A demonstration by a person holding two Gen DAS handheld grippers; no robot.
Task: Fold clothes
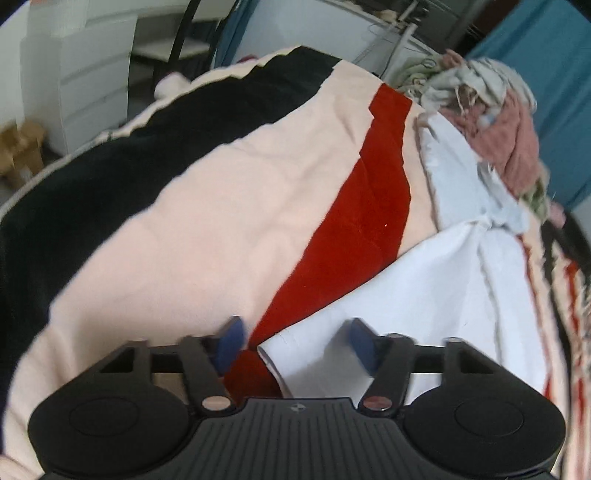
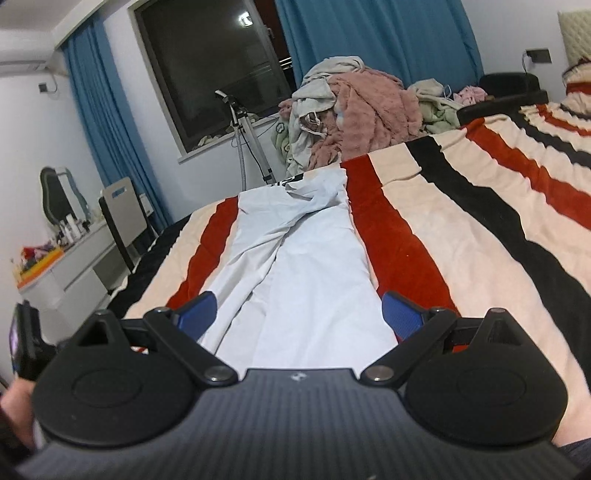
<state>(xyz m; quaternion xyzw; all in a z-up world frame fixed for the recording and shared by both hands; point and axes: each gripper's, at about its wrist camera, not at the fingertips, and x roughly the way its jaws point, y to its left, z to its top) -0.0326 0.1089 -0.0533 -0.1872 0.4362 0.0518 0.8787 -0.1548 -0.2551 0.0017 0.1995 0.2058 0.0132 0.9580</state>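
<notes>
Between my right tongs: the white garment (image 2: 295,273) lies flat on the striped bedspread (image 2: 461,229), running lengthwise away from me.
Right tongs (image 2: 300,314): spread wide, blue pads (image 2: 400,308) either side of the near hem, gripping nothing.
Left tongs (image 1: 295,341): also parted, empty; the garment's corner (image 1: 280,343) lies between the pads, over a red stripe.
Beyond the garment's far end: a heap of pink and grey laundry (image 2: 354,110).
Behind the heap: blue curtains (image 2: 376,33) and a dark window (image 2: 210,70).
Far left of my right tongs: a white dresser (image 2: 70,266).
</notes>
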